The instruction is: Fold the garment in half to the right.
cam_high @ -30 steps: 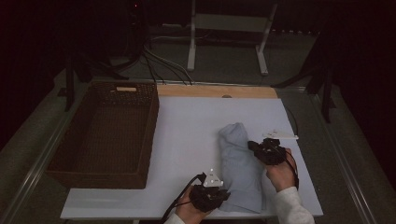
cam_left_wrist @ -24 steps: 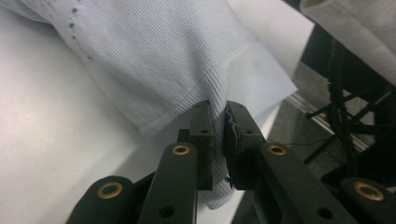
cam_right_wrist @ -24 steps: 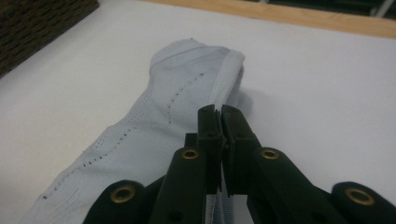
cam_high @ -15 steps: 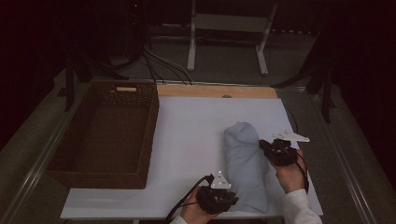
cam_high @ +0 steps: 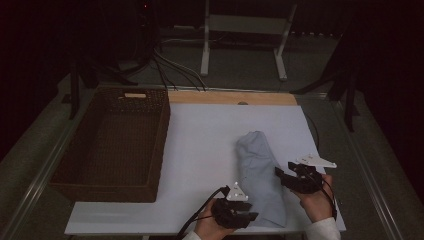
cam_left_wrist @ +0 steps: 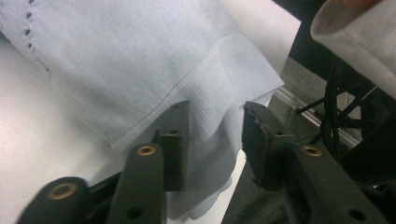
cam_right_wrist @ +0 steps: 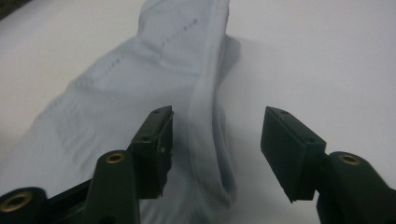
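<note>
On the white table, near right, lies a folded pale-blue garment. The left gripper and right gripper have just been opening, cloth loose between their parted jaws.

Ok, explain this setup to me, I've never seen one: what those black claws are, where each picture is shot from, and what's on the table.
A person works with two hand-held two-jaw tools: the left gripper and the right gripper. The high view looks down from above the person's side of the white table. The other two cameras ride on the grippers and look along their black jaws. On the table lie a folded pale blue garment and, at the left, a dark wicker basket. Both grippers' jaws have just been opening, so neither clamps the cloth: its hem lies loose between the left jaws, its folded edge between the right.
</note>
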Demonstrator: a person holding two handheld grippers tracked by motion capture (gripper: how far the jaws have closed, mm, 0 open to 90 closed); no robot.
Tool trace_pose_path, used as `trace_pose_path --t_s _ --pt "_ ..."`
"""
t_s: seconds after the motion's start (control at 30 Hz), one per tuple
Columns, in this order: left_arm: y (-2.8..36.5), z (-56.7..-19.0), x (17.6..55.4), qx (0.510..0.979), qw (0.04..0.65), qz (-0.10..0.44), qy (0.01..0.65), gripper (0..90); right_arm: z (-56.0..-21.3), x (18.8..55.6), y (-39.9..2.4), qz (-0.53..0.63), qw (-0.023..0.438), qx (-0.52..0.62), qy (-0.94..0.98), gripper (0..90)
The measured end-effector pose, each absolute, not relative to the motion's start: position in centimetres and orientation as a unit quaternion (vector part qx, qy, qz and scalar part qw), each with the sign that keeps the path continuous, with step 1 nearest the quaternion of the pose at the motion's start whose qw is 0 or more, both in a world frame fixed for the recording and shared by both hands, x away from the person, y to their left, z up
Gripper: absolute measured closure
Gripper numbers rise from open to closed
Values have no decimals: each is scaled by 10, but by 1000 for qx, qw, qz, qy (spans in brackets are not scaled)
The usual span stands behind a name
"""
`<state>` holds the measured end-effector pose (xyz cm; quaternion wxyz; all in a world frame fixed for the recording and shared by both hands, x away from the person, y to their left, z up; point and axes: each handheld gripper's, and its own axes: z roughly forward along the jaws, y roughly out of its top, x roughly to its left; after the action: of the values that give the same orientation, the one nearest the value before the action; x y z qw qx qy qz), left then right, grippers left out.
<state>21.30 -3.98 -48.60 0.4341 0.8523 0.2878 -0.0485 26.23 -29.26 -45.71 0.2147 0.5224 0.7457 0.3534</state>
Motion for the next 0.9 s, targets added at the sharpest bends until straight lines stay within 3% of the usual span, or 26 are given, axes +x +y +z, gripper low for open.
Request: trace_pose_path --t_s 0.2,0.57,0.9 --pt "-35 -478 217 839 456 -41 294 483 -466 249 -300 341 204 529 750 472" --pt "-24 -470 234 824 474 1 310 336 -478 248 -298 327 179 510 775 792" --pt "-19 -470 261 806 486 34 337 280 -480 247 -300 307 193 510 780 824"
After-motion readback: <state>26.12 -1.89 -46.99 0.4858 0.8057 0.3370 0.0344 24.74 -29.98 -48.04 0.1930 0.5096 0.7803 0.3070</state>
